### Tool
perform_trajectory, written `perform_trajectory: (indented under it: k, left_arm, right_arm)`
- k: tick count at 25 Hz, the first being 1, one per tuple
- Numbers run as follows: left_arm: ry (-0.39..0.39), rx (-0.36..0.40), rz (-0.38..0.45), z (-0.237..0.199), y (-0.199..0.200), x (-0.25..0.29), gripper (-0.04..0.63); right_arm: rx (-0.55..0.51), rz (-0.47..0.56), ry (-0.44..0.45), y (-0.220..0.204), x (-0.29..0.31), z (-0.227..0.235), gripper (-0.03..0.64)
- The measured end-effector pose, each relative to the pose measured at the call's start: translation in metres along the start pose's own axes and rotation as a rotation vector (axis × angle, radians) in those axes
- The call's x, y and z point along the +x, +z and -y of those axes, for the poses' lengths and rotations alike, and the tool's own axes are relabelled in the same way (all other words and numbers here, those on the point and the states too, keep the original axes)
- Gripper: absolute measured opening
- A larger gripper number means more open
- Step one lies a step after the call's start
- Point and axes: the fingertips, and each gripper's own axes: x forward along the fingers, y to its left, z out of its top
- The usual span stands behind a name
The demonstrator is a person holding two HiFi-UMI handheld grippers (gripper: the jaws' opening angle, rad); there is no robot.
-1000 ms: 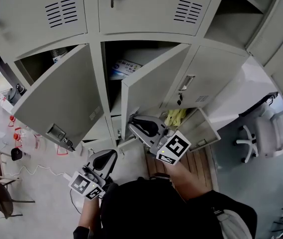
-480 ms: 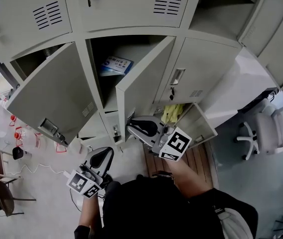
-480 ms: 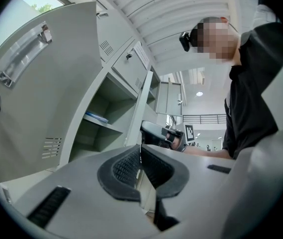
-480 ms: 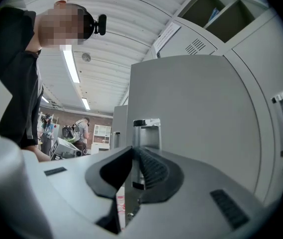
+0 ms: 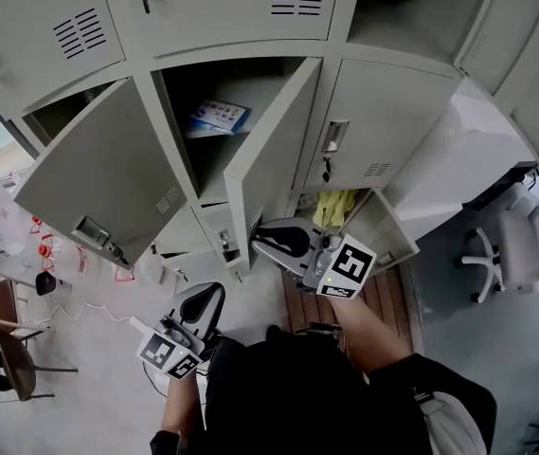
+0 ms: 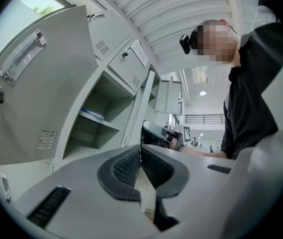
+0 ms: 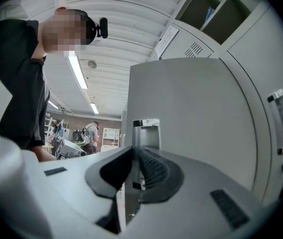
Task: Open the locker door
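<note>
The middle locker door stands swung out, hinged on its right, with its free edge toward me. My right gripper is shut on the lower part of that free edge. In the right gripper view the door's edge and latch plate sit between the pads of the right gripper, and the door face fills the right side. My left gripper hangs lower and to the left, away from the lockers. Its pads are pressed together with nothing between them.
The left locker door also hangs open. A blue and white box lies on the middle locker's shelf. Yellow items sit in the low open locker. An office chair stands at the right and a wooden chair at the left.
The middle door has swung out further and shows more edge-on. My right gripper has stayed on its edge and come a little toward me. The left gripper has barely moved.
</note>
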Motion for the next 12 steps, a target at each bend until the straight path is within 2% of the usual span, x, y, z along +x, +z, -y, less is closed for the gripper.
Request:
perform_trajectory:
  k: [12]
  left_arm:
    - [-0.022, 0.004, -0.016, 0.006, -0.002, 0.026, 0.018]
  right_arm:
    - [0.023, 0.013, 0.124, 0.003, -0.025, -0.004, 0.055]
